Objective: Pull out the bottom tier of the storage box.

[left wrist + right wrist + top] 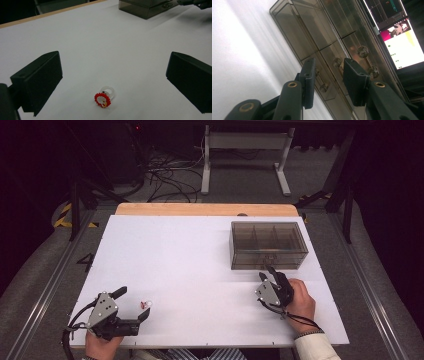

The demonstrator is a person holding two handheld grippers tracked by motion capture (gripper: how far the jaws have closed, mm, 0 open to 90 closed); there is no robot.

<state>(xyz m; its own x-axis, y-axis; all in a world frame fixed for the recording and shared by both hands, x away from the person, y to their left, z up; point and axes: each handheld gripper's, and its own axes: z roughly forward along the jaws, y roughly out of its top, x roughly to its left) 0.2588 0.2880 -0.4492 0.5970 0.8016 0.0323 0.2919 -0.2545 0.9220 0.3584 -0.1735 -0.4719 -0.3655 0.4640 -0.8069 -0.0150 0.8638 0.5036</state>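
**Small ring, wide claw — plenty of room to fumble**

Low in the left of the high view, the left claw [145, 312] sits spread wide on the white bench [200, 265], and just past its tips lies a little ring [146, 304] with a red flower top. In the left gripper view the ring [105, 97] rests low and centre between the two jaws, touching neither. It looks light and slick, so if one jaw meets it first as they close, it could skid or flip away across the bench.

Over at the right, the right claw [267, 274] points at the front of the smoky plastic box [268, 245] — jaws partly spread, pinching nothing. The right gripper view shows small round knobs [363, 51] on the box front [322, 37] beyond those jaws. Miss a knob, or pull off-line, and the whole box may slide instead of a drawer opening.
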